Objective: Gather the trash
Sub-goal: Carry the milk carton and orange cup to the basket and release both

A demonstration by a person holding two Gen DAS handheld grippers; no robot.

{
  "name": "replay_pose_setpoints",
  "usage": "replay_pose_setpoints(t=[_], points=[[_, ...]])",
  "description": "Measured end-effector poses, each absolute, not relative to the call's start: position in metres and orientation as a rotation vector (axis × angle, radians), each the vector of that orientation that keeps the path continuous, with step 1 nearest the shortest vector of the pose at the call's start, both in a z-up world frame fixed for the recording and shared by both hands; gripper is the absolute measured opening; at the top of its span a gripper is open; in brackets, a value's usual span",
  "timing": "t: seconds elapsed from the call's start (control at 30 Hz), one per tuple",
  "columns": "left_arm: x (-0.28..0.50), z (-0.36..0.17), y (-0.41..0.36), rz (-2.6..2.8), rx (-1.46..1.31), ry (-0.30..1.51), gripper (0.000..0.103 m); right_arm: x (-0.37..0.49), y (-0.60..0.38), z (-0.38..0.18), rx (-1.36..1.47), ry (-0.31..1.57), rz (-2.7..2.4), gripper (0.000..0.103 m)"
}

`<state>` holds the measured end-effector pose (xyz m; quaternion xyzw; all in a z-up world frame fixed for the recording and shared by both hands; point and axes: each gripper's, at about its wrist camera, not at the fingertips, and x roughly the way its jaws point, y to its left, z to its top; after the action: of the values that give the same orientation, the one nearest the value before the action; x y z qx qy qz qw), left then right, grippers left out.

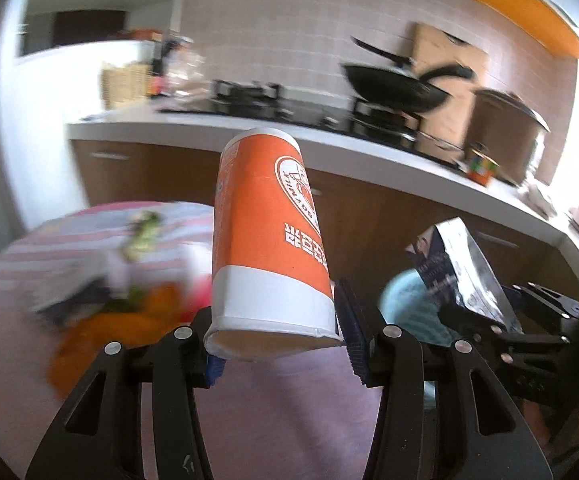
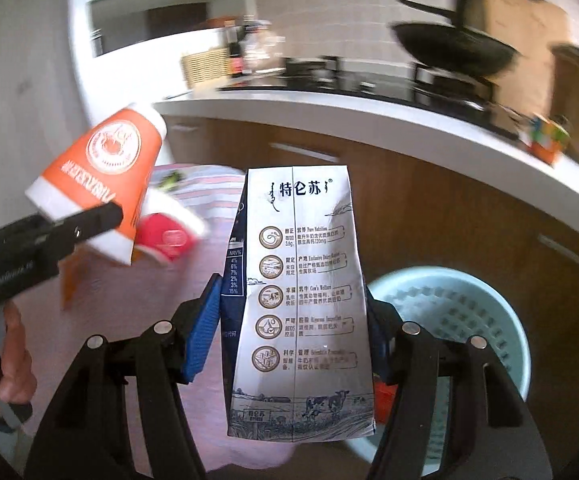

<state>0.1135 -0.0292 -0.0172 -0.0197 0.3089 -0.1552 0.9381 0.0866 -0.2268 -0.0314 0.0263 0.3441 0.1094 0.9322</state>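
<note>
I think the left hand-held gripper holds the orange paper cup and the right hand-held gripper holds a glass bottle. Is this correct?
Not quite. The right hand-held gripper holds a milk carton, not a glass bottle, as the right wrist view shows. The left hand-held gripper does hold the orange paper cup.

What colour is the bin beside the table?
Light blue-green bin, clearest in the right wrist view.
</note>
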Motion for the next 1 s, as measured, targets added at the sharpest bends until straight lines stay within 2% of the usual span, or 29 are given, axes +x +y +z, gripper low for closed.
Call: replay_pose_setpoints(t=[0.33, 0.5, 0.6, 0.7, 0.73, 1.0], points=[[0.153, -0.069, -0.135, -0.565, -0.056, 0.821, 0.047, 0.094, -0.335, -0.092, 0.22, 0.846, -0.022, 0.059], [0.165, -0.103, -0.163, -0.587, -0.059, 0.932, 0.047, 0.105, -0.375, -0.14, 0.386, 0.98, -0.093, 0.059], [0.167, -0.116, -0.18, -0.596, -0.021, 0.953, 0.051, 0.108, -0.382, -0.156, 0.435, 1.015, -0.102, 0.059], [0.166, -0.123, -0.187, -0.591, 0.01, 0.953, 0.058, 0.112, -0.383, -0.162, 0.44, 1.029, -0.122, 0.06], [0.164, -0.125, -0.186, -0.578, 0.022, 0.943, 0.063, 0.113, -0.384, -0.164, 0.438, 1.036, -0.128, 0.061], [0.156, -0.11, -0.154, -0.547, -0.027, 0.883, 0.064, 0.119, -0.379, -0.159, 0.409, 1.025, -0.118, 0.062]])
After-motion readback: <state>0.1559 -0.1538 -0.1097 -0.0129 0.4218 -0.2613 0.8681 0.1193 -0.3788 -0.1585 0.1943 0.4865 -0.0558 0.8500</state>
